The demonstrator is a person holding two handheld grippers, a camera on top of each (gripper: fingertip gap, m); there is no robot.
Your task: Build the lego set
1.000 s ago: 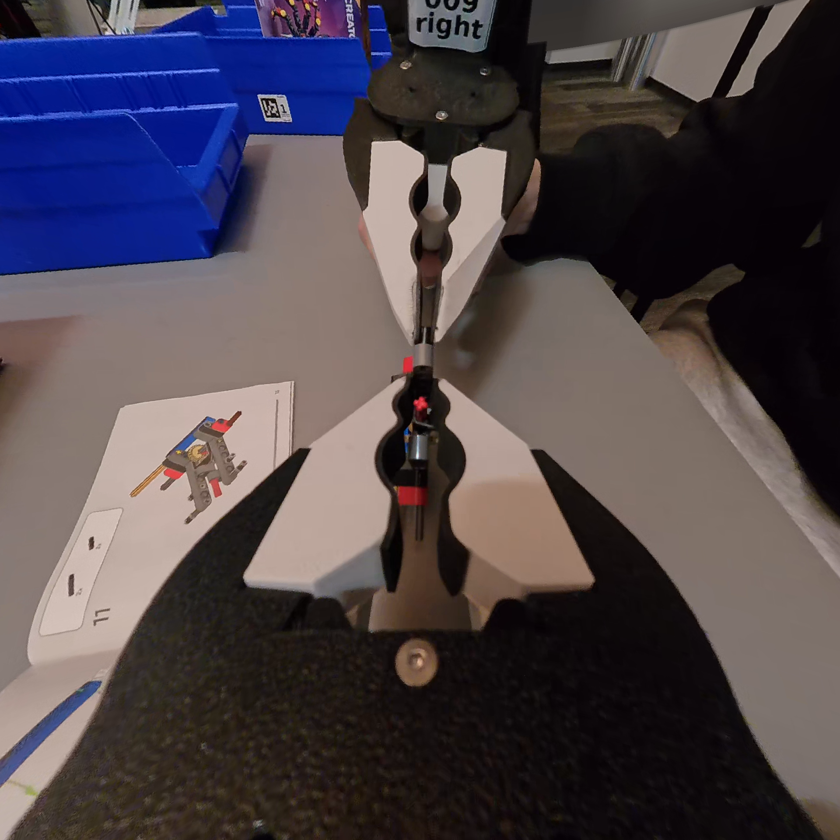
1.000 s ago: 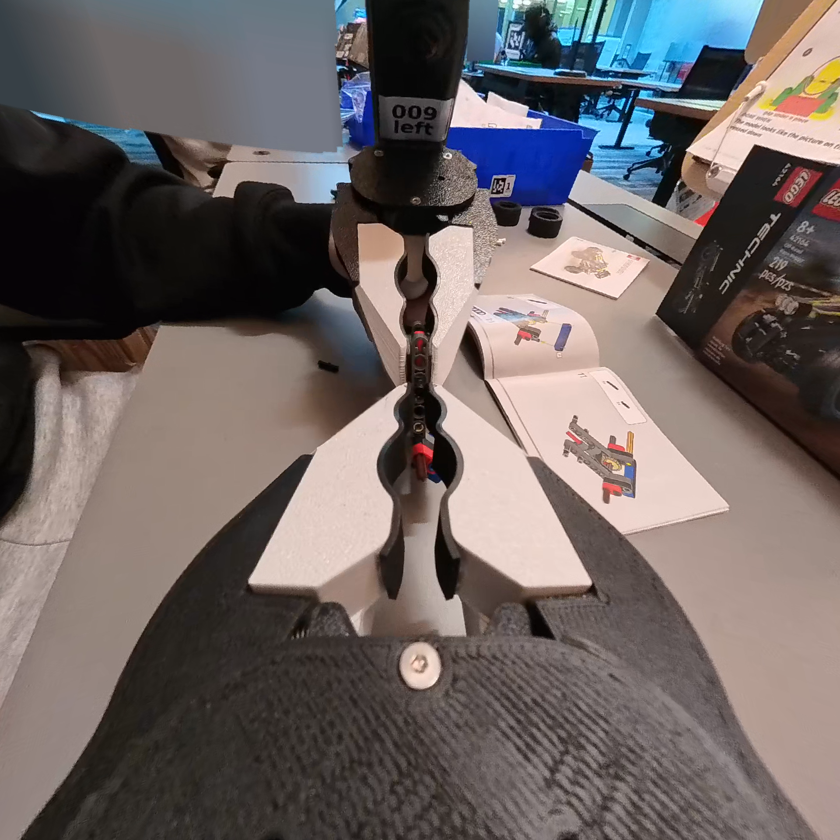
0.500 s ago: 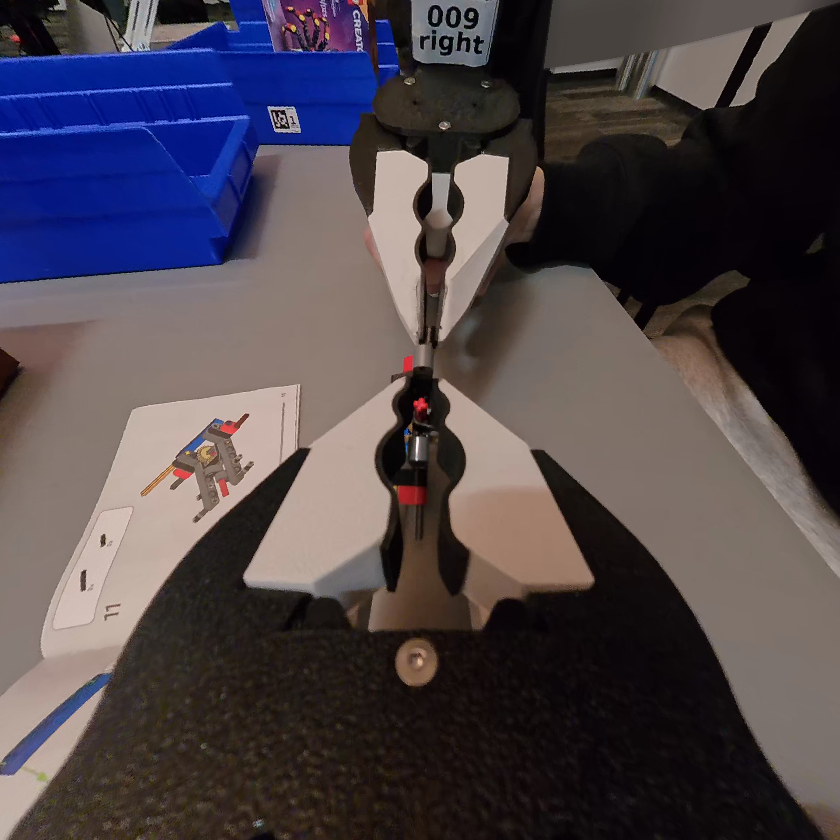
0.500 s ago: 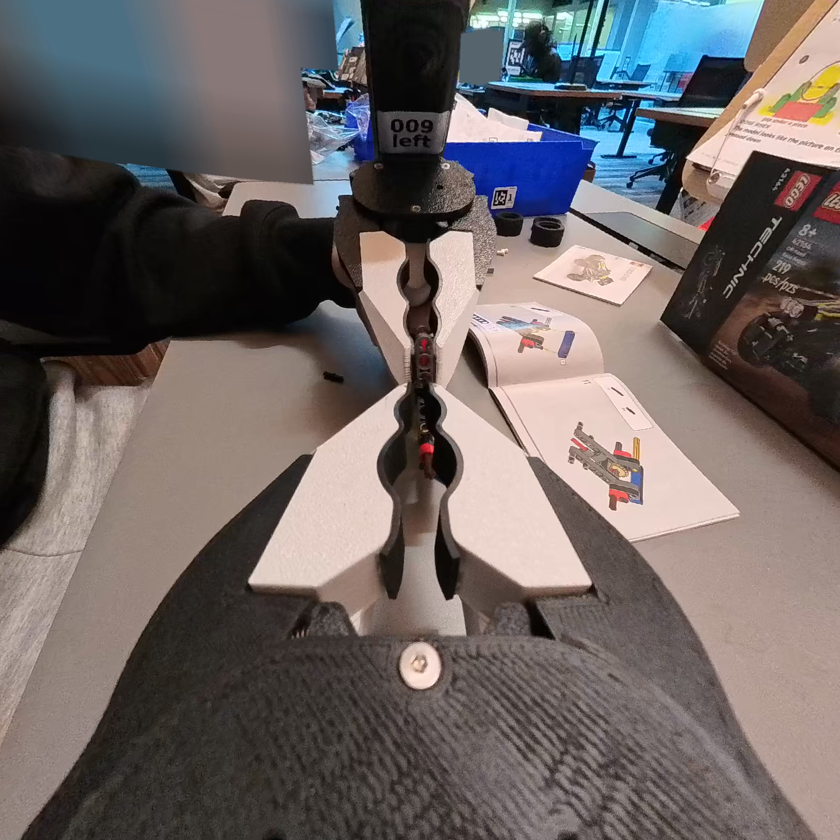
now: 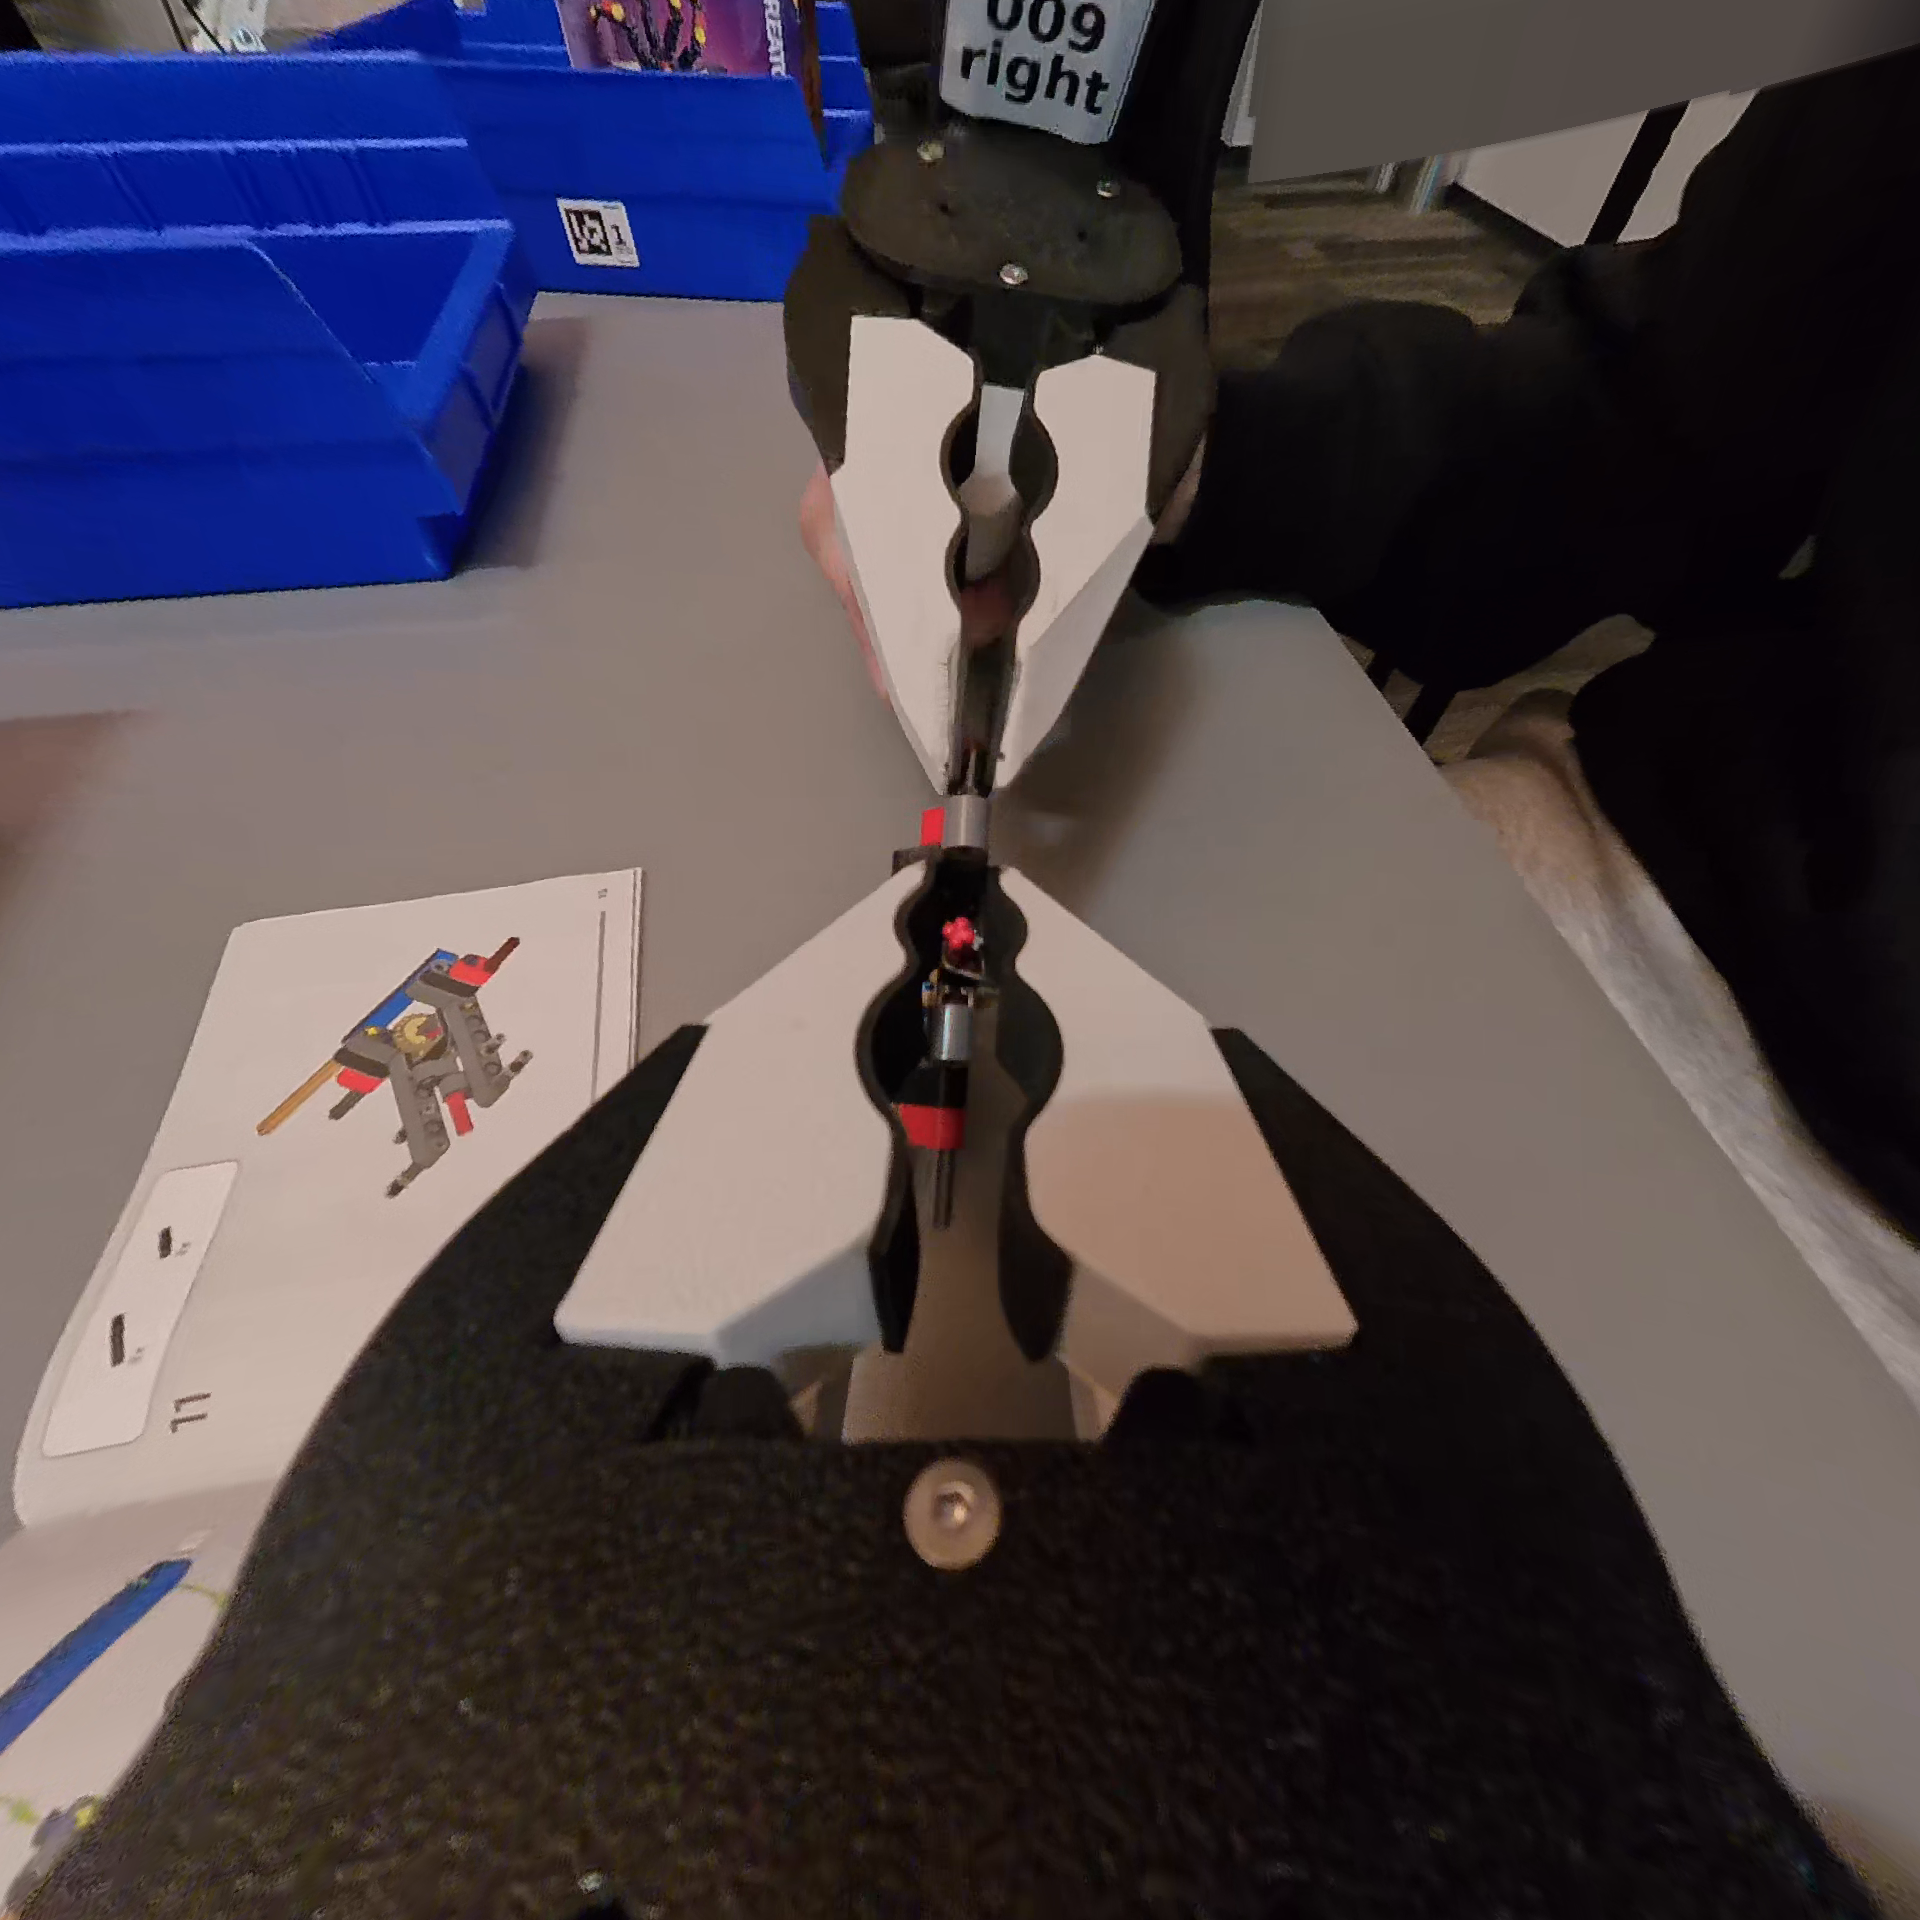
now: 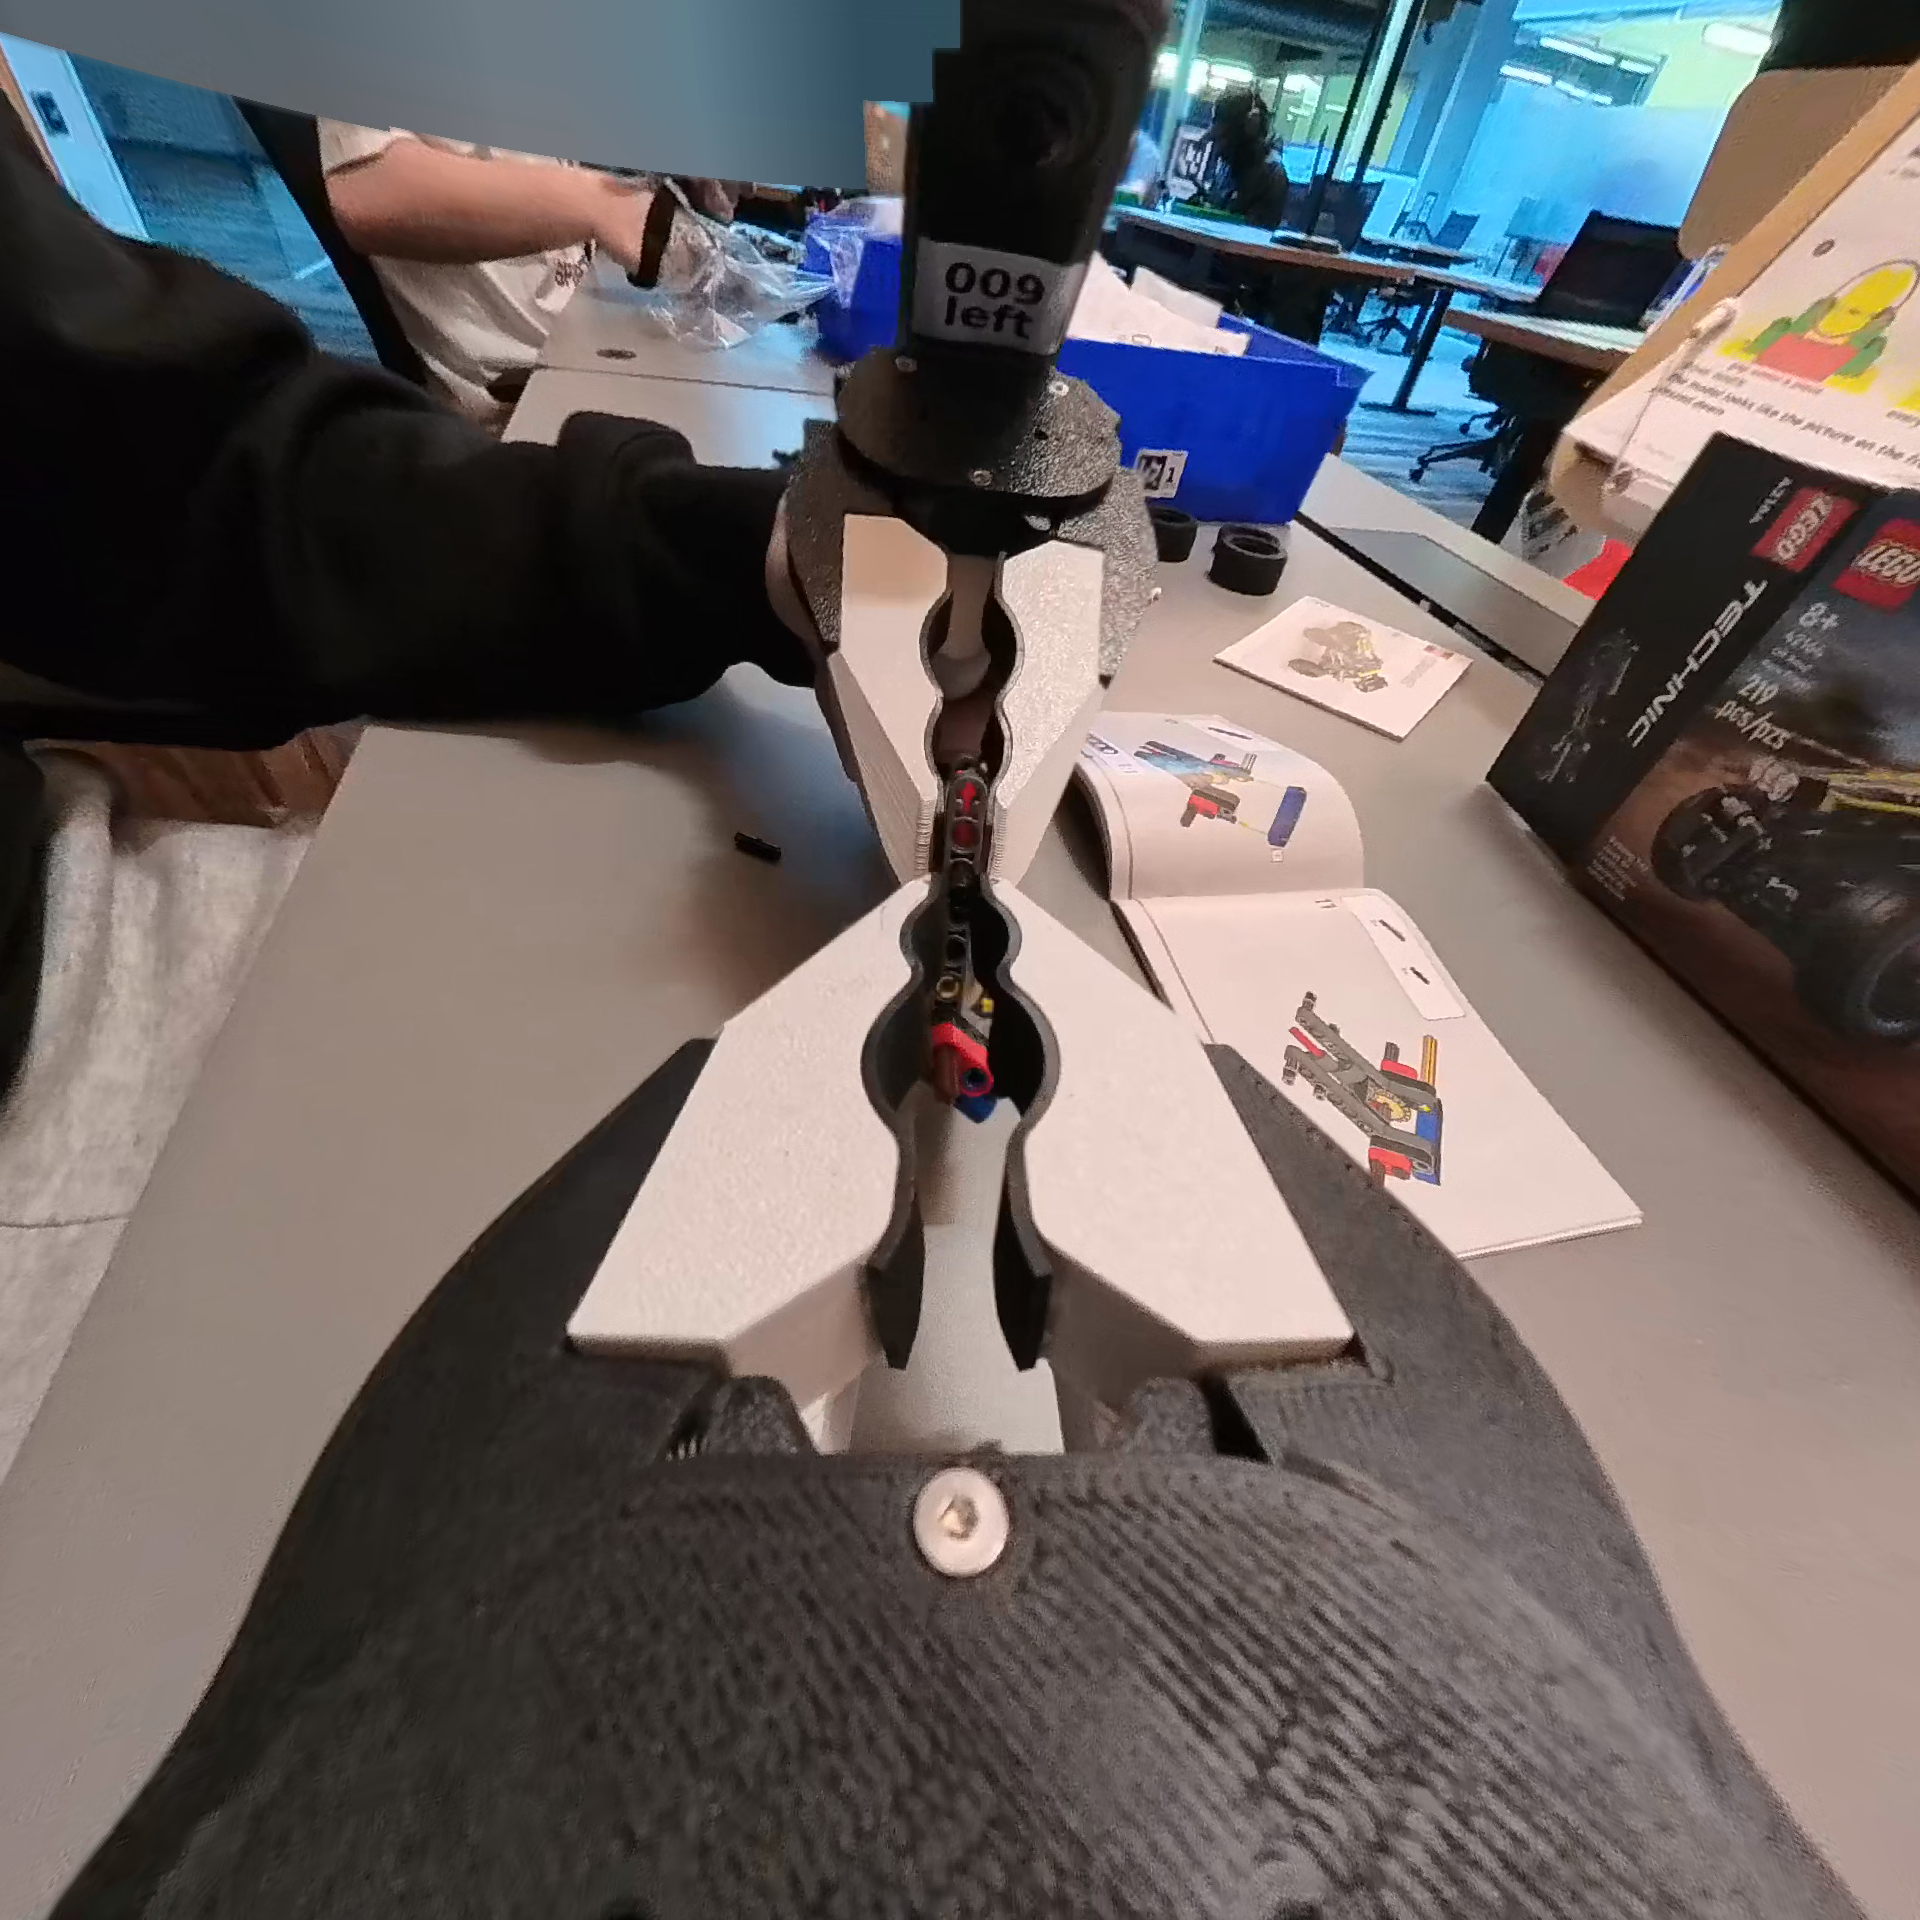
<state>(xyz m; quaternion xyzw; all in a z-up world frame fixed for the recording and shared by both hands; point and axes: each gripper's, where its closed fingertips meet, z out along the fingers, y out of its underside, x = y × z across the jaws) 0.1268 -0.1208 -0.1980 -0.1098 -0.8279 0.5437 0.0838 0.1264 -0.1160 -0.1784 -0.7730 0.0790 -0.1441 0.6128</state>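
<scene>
A small lego assembly (image 5: 961, 826) of dark beams, a grey sleeve and red pins is held above the grey table (image 5: 1247, 831). My left gripper (image 5: 951, 873) is shut on one end of it. My right gripper (image 5: 966, 779) faces it tip to tip and is shut on the other end. In the right wrist view the assembly (image 6: 961, 935) runs from my right gripper (image 6: 961, 899) into the left gripper (image 6: 964, 857), and its red and blue end (image 6: 961, 1070) sits in the jaw hollow. Most of the assembly is hidden by the fingers.
An open instruction booklet (image 6: 1351, 1039) lies on the table and also shows in the left wrist view (image 5: 364, 1091). A lego box (image 6: 1745, 779) stands at the right. Blue bins (image 5: 239, 364), two black tyres (image 6: 1247, 556), a leaflet (image 6: 1340, 665) and a loose black pin (image 6: 758, 845) lie around. Less than 4 cm separates the two grippers' tips.
Both grippers stay shut on the assembly, tip to tip. The pair has shifted a little over the table. The red and blue end shows more in the right gripper's hollow.
</scene>
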